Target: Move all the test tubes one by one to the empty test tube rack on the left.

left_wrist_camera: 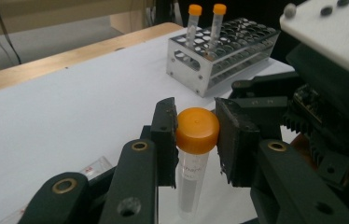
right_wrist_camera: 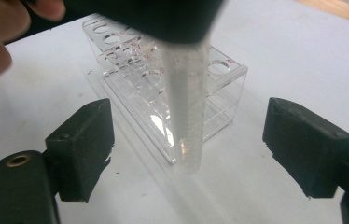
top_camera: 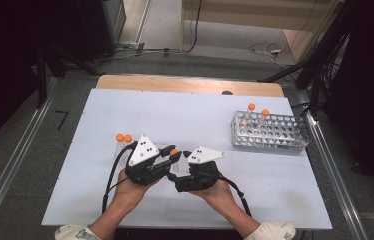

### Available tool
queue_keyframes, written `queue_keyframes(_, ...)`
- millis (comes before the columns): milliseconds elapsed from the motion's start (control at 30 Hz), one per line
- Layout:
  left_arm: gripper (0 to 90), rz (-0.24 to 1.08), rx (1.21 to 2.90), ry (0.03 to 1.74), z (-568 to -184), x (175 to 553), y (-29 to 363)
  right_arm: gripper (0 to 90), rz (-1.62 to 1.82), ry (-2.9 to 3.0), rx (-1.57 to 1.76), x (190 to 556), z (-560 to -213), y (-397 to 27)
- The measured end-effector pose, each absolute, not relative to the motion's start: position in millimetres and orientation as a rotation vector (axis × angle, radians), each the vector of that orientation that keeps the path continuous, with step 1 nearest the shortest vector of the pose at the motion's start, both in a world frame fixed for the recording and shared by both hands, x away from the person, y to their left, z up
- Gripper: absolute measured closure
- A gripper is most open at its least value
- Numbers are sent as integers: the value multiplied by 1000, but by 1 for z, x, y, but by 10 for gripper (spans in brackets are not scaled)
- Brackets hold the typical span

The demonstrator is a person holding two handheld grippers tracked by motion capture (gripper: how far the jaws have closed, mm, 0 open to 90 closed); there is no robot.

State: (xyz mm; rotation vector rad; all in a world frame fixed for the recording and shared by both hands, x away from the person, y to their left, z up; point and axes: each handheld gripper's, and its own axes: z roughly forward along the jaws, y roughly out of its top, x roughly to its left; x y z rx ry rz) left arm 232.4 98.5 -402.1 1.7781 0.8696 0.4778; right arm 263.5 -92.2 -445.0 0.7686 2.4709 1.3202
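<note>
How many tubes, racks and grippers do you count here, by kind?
Tubes: 5
Racks, metal rack and clear rack: 2
Grippers, left gripper and right gripper: 2
Total: 9

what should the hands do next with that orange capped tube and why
Probably the left gripper should carry the tube toward the metal rack. Its fingers clamp the orange cap, while the right gripper stands open with the tube between its fingers, untouched. Two capped tubes already stand in that rack, so this one likely joins them.
</note>
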Motion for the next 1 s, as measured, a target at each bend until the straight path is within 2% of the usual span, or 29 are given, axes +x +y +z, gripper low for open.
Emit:
queue_keyframes(367,707,511,1705,913,-386,233,120,93,1303,2488,804,267,-447,-92)
queue_keyframes(1000,706,689,1641,1030,-373,239,157,35,1310,2493,911,272,-448,-93)
